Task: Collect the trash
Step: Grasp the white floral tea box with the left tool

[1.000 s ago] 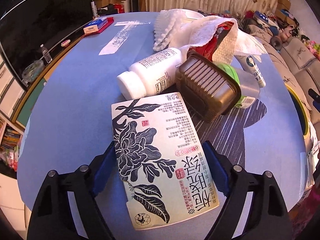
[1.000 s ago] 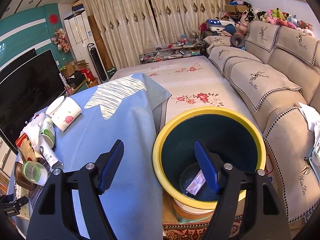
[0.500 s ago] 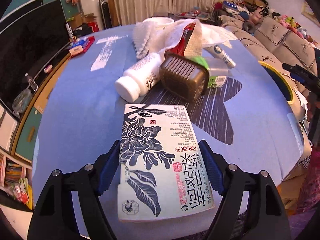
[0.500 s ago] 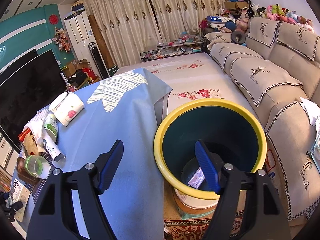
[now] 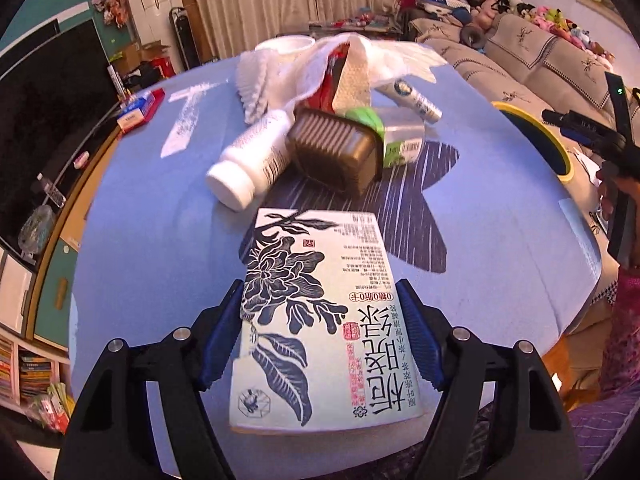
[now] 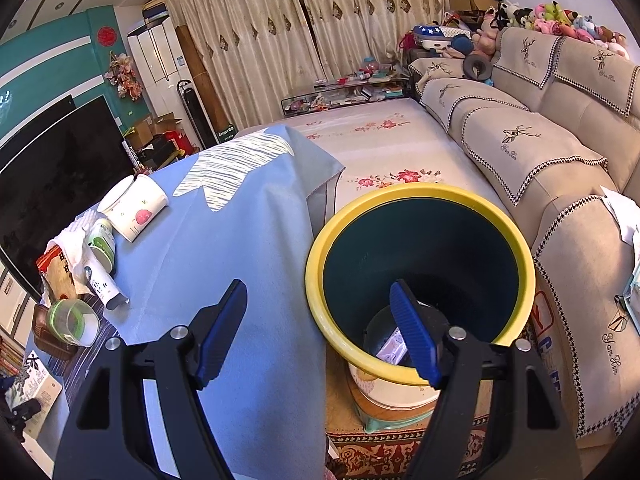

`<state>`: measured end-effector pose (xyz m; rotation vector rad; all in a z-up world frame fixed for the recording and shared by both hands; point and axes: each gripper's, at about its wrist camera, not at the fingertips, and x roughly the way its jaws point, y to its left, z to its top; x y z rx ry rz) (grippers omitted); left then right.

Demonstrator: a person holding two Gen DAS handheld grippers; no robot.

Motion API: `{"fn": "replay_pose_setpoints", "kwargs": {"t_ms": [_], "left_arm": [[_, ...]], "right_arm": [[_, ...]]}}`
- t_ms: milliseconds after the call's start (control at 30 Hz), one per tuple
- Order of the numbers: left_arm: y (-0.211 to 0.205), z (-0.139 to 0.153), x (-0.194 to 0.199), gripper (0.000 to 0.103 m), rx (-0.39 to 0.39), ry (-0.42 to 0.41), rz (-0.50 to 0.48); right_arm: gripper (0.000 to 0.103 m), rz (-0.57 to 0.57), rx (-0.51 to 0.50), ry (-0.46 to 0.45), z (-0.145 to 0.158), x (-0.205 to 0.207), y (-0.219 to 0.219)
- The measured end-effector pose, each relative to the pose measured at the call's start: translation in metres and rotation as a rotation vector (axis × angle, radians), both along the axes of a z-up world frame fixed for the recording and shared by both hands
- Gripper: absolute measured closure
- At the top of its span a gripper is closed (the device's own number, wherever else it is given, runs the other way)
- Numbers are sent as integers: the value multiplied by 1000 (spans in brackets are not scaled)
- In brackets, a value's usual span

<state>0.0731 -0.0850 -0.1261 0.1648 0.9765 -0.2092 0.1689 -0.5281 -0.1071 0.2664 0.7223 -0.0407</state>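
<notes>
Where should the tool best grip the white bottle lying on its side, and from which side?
Probably take the white bottle across its round body near the cap end, coming from above: it lies flat, and the brown tray crowds its other end.

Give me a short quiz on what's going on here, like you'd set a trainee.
1. True or false: the yellow-rimmed bin has nothing inside it.
2. What sits between the left tongs? A) a white bottle B) a flower-printed box C) a brown tray
3. In a word, what do the right tongs hold?

Key
1. False: a small packet lies at the bottom.
2. B
3. Nothing: they are open, by the bin's rim.
</notes>
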Motion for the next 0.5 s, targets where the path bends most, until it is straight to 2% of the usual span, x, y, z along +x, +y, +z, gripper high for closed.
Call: {"fn": "replay_pose_setpoints", "kwargs": {"t_ms": [133, 167, 233, 333, 467, 500], "left_arm": [[6, -12, -3, 29, 16, 37, 10], [8, -14, -6, 27, 18, 38, 18], [11, -17, -13, 16, 23, 30, 40], [14, -20, -22, 14, 16, 11, 63], [13, -29, -32, 17, 40, 3, 67], [15, -29, -34, 25, 16, -5, 62]], "right_arm": [[33, 0, 1, -3, 0, -1, 0], [33, 0, 2, -4, 0, -2, 0], [33, 3, 7, -6, -1, -3, 0], [33, 15, 9, -7, -1, -4, 5], [33, 37, 8, -9, 0, -5, 12], [33, 40, 10, -10, 0, -6, 13]]}}
